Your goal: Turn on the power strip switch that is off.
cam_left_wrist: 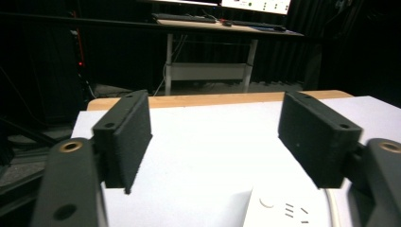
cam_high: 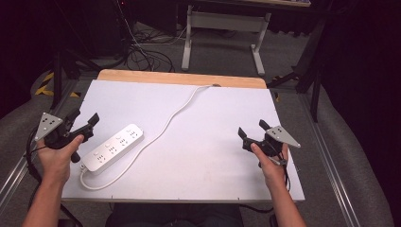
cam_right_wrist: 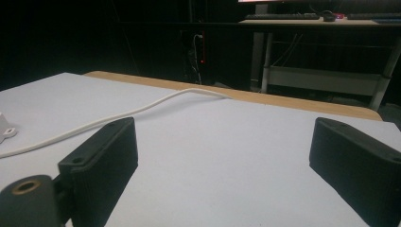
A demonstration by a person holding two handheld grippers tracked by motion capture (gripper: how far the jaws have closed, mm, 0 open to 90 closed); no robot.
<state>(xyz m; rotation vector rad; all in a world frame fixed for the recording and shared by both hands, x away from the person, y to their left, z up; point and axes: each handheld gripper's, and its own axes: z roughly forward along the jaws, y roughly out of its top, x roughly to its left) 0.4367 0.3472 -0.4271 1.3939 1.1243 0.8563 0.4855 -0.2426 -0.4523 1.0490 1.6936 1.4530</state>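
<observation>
A white power strip [cam_high: 113,147] lies at a slant on the white table [cam_high: 198,156], left of centre. Its white cable [cam_high: 182,108] runs up to the table's far edge, and another stretch loops below the strip near the front edge. My left gripper [cam_high: 83,121] is held just left of the strip, open and holding nothing. In the left gripper view the strip's end [cam_left_wrist: 288,208] lies low between the jaws. My right gripper [cam_high: 251,130] hovers at the table's right side, open, nothing in it. The right gripper view takes in the cable [cam_right_wrist: 118,116] on the table.
A strip of bare wood [cam_high: 182,78] edges the table's far side. Beyond it stands a desk with white legs [cam_high: 222,33], and loose cables [cam_high: 142,54] lie on the floor. Dark curtains hang on both sides.
</observation>
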